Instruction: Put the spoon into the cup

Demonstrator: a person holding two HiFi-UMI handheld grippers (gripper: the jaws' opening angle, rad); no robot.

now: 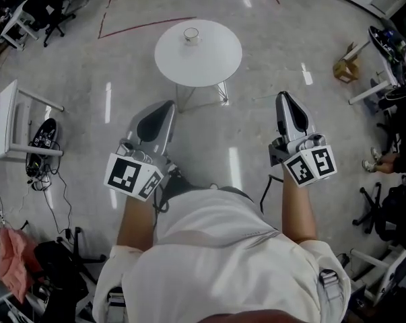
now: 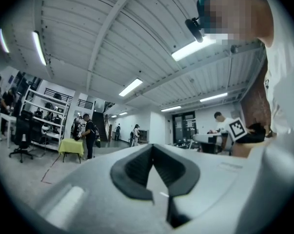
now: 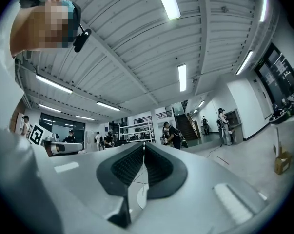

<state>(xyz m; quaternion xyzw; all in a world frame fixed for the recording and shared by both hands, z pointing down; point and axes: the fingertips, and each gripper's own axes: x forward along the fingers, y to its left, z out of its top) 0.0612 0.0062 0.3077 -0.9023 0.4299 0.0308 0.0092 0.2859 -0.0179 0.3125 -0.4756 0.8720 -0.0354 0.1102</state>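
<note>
A small clear cup (image 1: 191, 35) stands near the far edge of a round white table (image 1: 209, 59), ahead of me on the floor. I cannot make out a spoon in any view. My left gripper (image 1: 163, 106) is held level in front of my body, short of the table's near left edge, with its jaws closed together and nothing between them (image 2: 152, 146). My right gripper (image 1: 283, 97) is off to the table's right, also shut and empty (image 3: 144, 144). Both gripper views look out across the room and ceiling, not at the table.
A white desk (image 1: 4, 123) with cables and a bag beneath it stands at the left. A wooden stool (image 1: 346, 64), chair bases and a seated person's feet (image 1: 378, 161) are at the right. Red tape lines (image 1: 145, 24) cross the floor behind the table. People stand in the distance (image 2: 88, 133).
</note>
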